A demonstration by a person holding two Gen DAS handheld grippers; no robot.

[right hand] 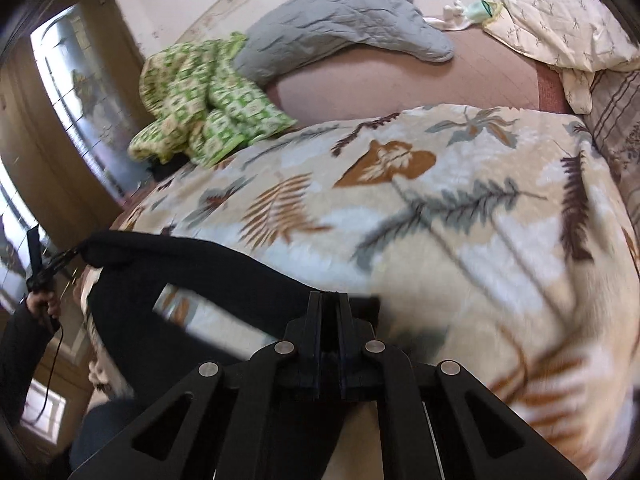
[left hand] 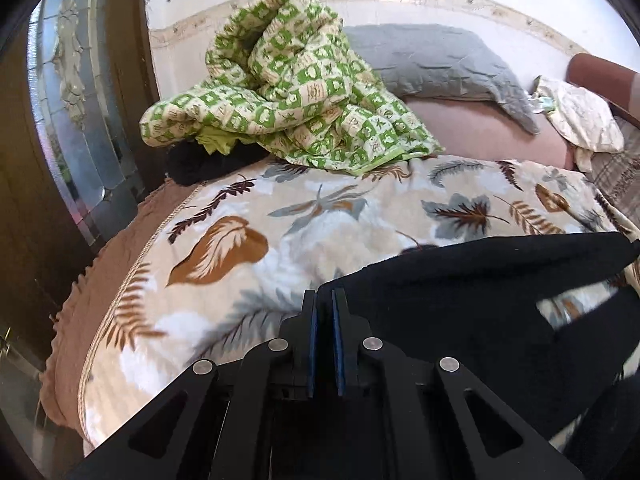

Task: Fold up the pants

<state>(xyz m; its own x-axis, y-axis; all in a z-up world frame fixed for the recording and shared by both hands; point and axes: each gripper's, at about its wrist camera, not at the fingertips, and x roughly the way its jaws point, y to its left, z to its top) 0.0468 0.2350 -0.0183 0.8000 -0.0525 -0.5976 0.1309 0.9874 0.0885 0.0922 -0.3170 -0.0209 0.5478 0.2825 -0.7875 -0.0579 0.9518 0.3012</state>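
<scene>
Black pants [right hand: 208, 280] stretched across lower frame over leaf-print blanket [right hand: 440, 220], left gripper [left hand: 324, 300] clamped on one end, right gripper [right hand: 329, 300] clamped on the other, green quilt [left hand: 280, 92] upper left.

Black pants [left hand: 480, 280] – cream leaf-print blanket [left hand: 320, 216], green-checked quilt [left hand: 288, 92], grey pillow [left hand: 432, 60]

Leaf-print blanket [left hand: 320, 232]; green checked quilt [left hand: 288, 92]; grey pillow [left hand: 432, 60].

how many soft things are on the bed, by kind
black pants: 1
leaf-print blanket: 1
green checked quilt: 1
grey pillow: 1
cream printed pillow: 1
total: 5
</scene>
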